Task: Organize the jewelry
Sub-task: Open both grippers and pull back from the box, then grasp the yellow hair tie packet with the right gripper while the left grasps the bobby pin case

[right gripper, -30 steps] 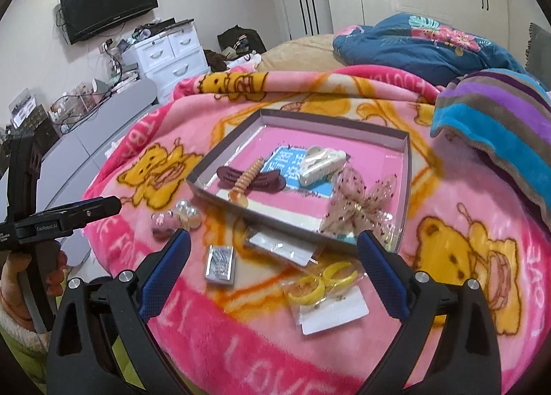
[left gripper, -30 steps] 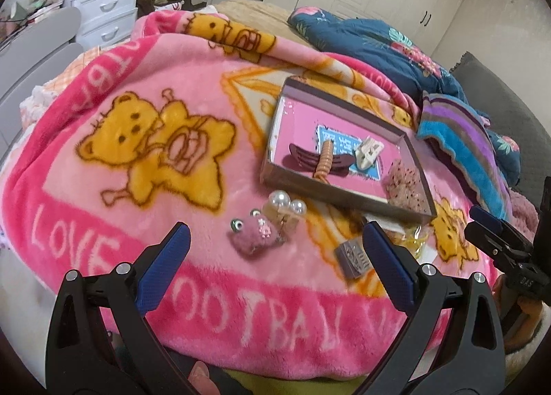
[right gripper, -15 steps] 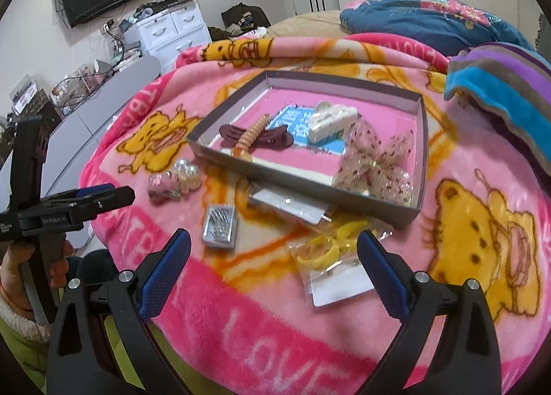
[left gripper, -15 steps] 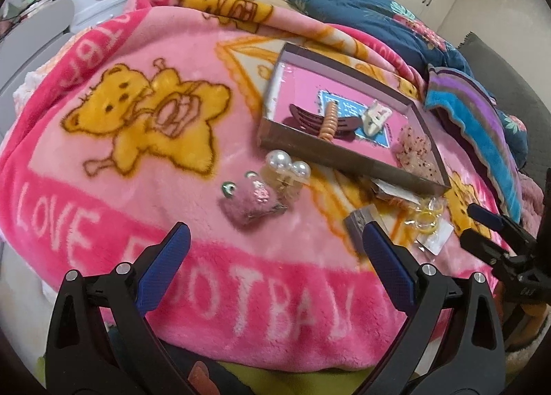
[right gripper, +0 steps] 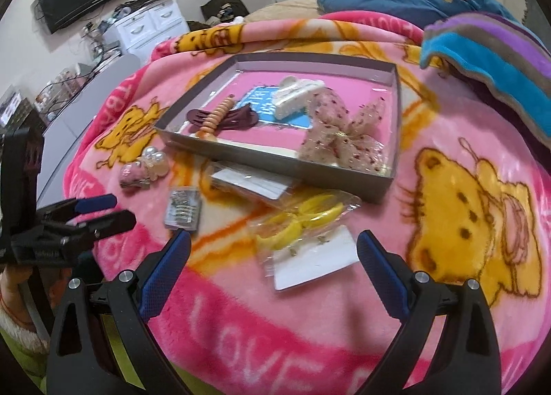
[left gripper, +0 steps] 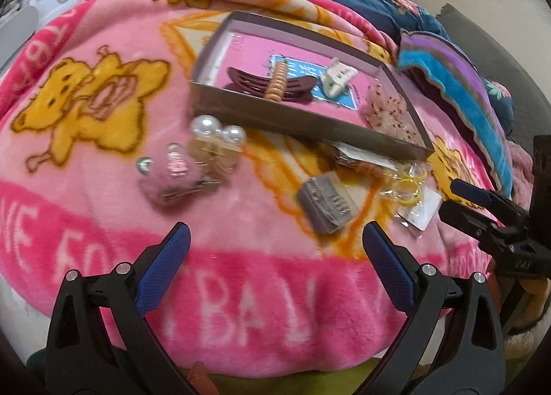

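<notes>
- The left gripper (left gripper: 273,257) fills the bottom of the left wrist view, its blue-padded fingers spread wide with nothing between them, above the pink blanket (left gripper: 103,50).
- The right gripper (right gripper: 273,259) is likewise released at the bottom of the right wrist view, its fingers either side of a clear packet of yellow hair ties (right gripper: 303,222).
- A grey shallow box (right gripper: 275,164) sits in the upper middle of both views. Inside lie a dark red hair clip (right gripper: 224,119) with an orange beaded piece across it, a white claw clip (right gripper: 296,97), and a sheer speckled bow (right gripper: 341,133) at the box's near right corner.
- Outside the box, at middle left of the right wrist view, a pearl hair clip (right gripper: 155,162) touches a pink fuzzy clip (right gripper: 132,176).
- A small packet of silver pins (right gripper: 183,209) lies just below the box's front wall, beside a flat clear packet (right gripper: 251,183).
- A striped blanket (right gripper: 489,57) lies at the upper right.
</notes>
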A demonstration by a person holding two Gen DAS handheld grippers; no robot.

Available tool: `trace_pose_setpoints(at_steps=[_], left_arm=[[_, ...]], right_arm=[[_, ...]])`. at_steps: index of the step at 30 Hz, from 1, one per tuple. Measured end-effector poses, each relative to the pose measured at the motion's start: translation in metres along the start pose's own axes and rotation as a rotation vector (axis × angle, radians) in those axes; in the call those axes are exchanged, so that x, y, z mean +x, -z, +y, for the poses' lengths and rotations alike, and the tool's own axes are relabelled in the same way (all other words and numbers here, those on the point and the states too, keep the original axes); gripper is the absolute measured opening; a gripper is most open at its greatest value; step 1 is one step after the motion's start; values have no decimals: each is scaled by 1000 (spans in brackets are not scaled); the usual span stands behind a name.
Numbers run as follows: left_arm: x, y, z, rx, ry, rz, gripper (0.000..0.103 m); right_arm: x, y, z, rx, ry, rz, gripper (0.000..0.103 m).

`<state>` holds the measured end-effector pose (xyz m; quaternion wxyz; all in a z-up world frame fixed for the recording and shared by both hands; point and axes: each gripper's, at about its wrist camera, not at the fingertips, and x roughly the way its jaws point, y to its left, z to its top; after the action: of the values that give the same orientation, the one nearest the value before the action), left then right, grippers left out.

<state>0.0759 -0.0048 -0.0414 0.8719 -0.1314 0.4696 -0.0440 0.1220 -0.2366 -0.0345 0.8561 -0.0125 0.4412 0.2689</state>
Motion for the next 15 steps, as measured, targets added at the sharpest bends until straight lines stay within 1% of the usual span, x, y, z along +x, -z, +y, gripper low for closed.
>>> trace_pose_setpoints(at_steps=[3,9,12,14,15], left_arm=[[7,0,-9,18,10,5,94],[18,-2,-18,38,14,25,93],[23,-4,-24,49,13,26,91],[27,-6,-29,59,17,29,86],[28,-6,-31,62,17,28,82]], right_arm=[[4,0,-8,29,1,15,96],[12,-5,-23,43,40,25,96],[14,-9,-29,63,39,18,95],[19,-12,-32,74,26,34,80],[21,-13,-34,84,18,45,77]])
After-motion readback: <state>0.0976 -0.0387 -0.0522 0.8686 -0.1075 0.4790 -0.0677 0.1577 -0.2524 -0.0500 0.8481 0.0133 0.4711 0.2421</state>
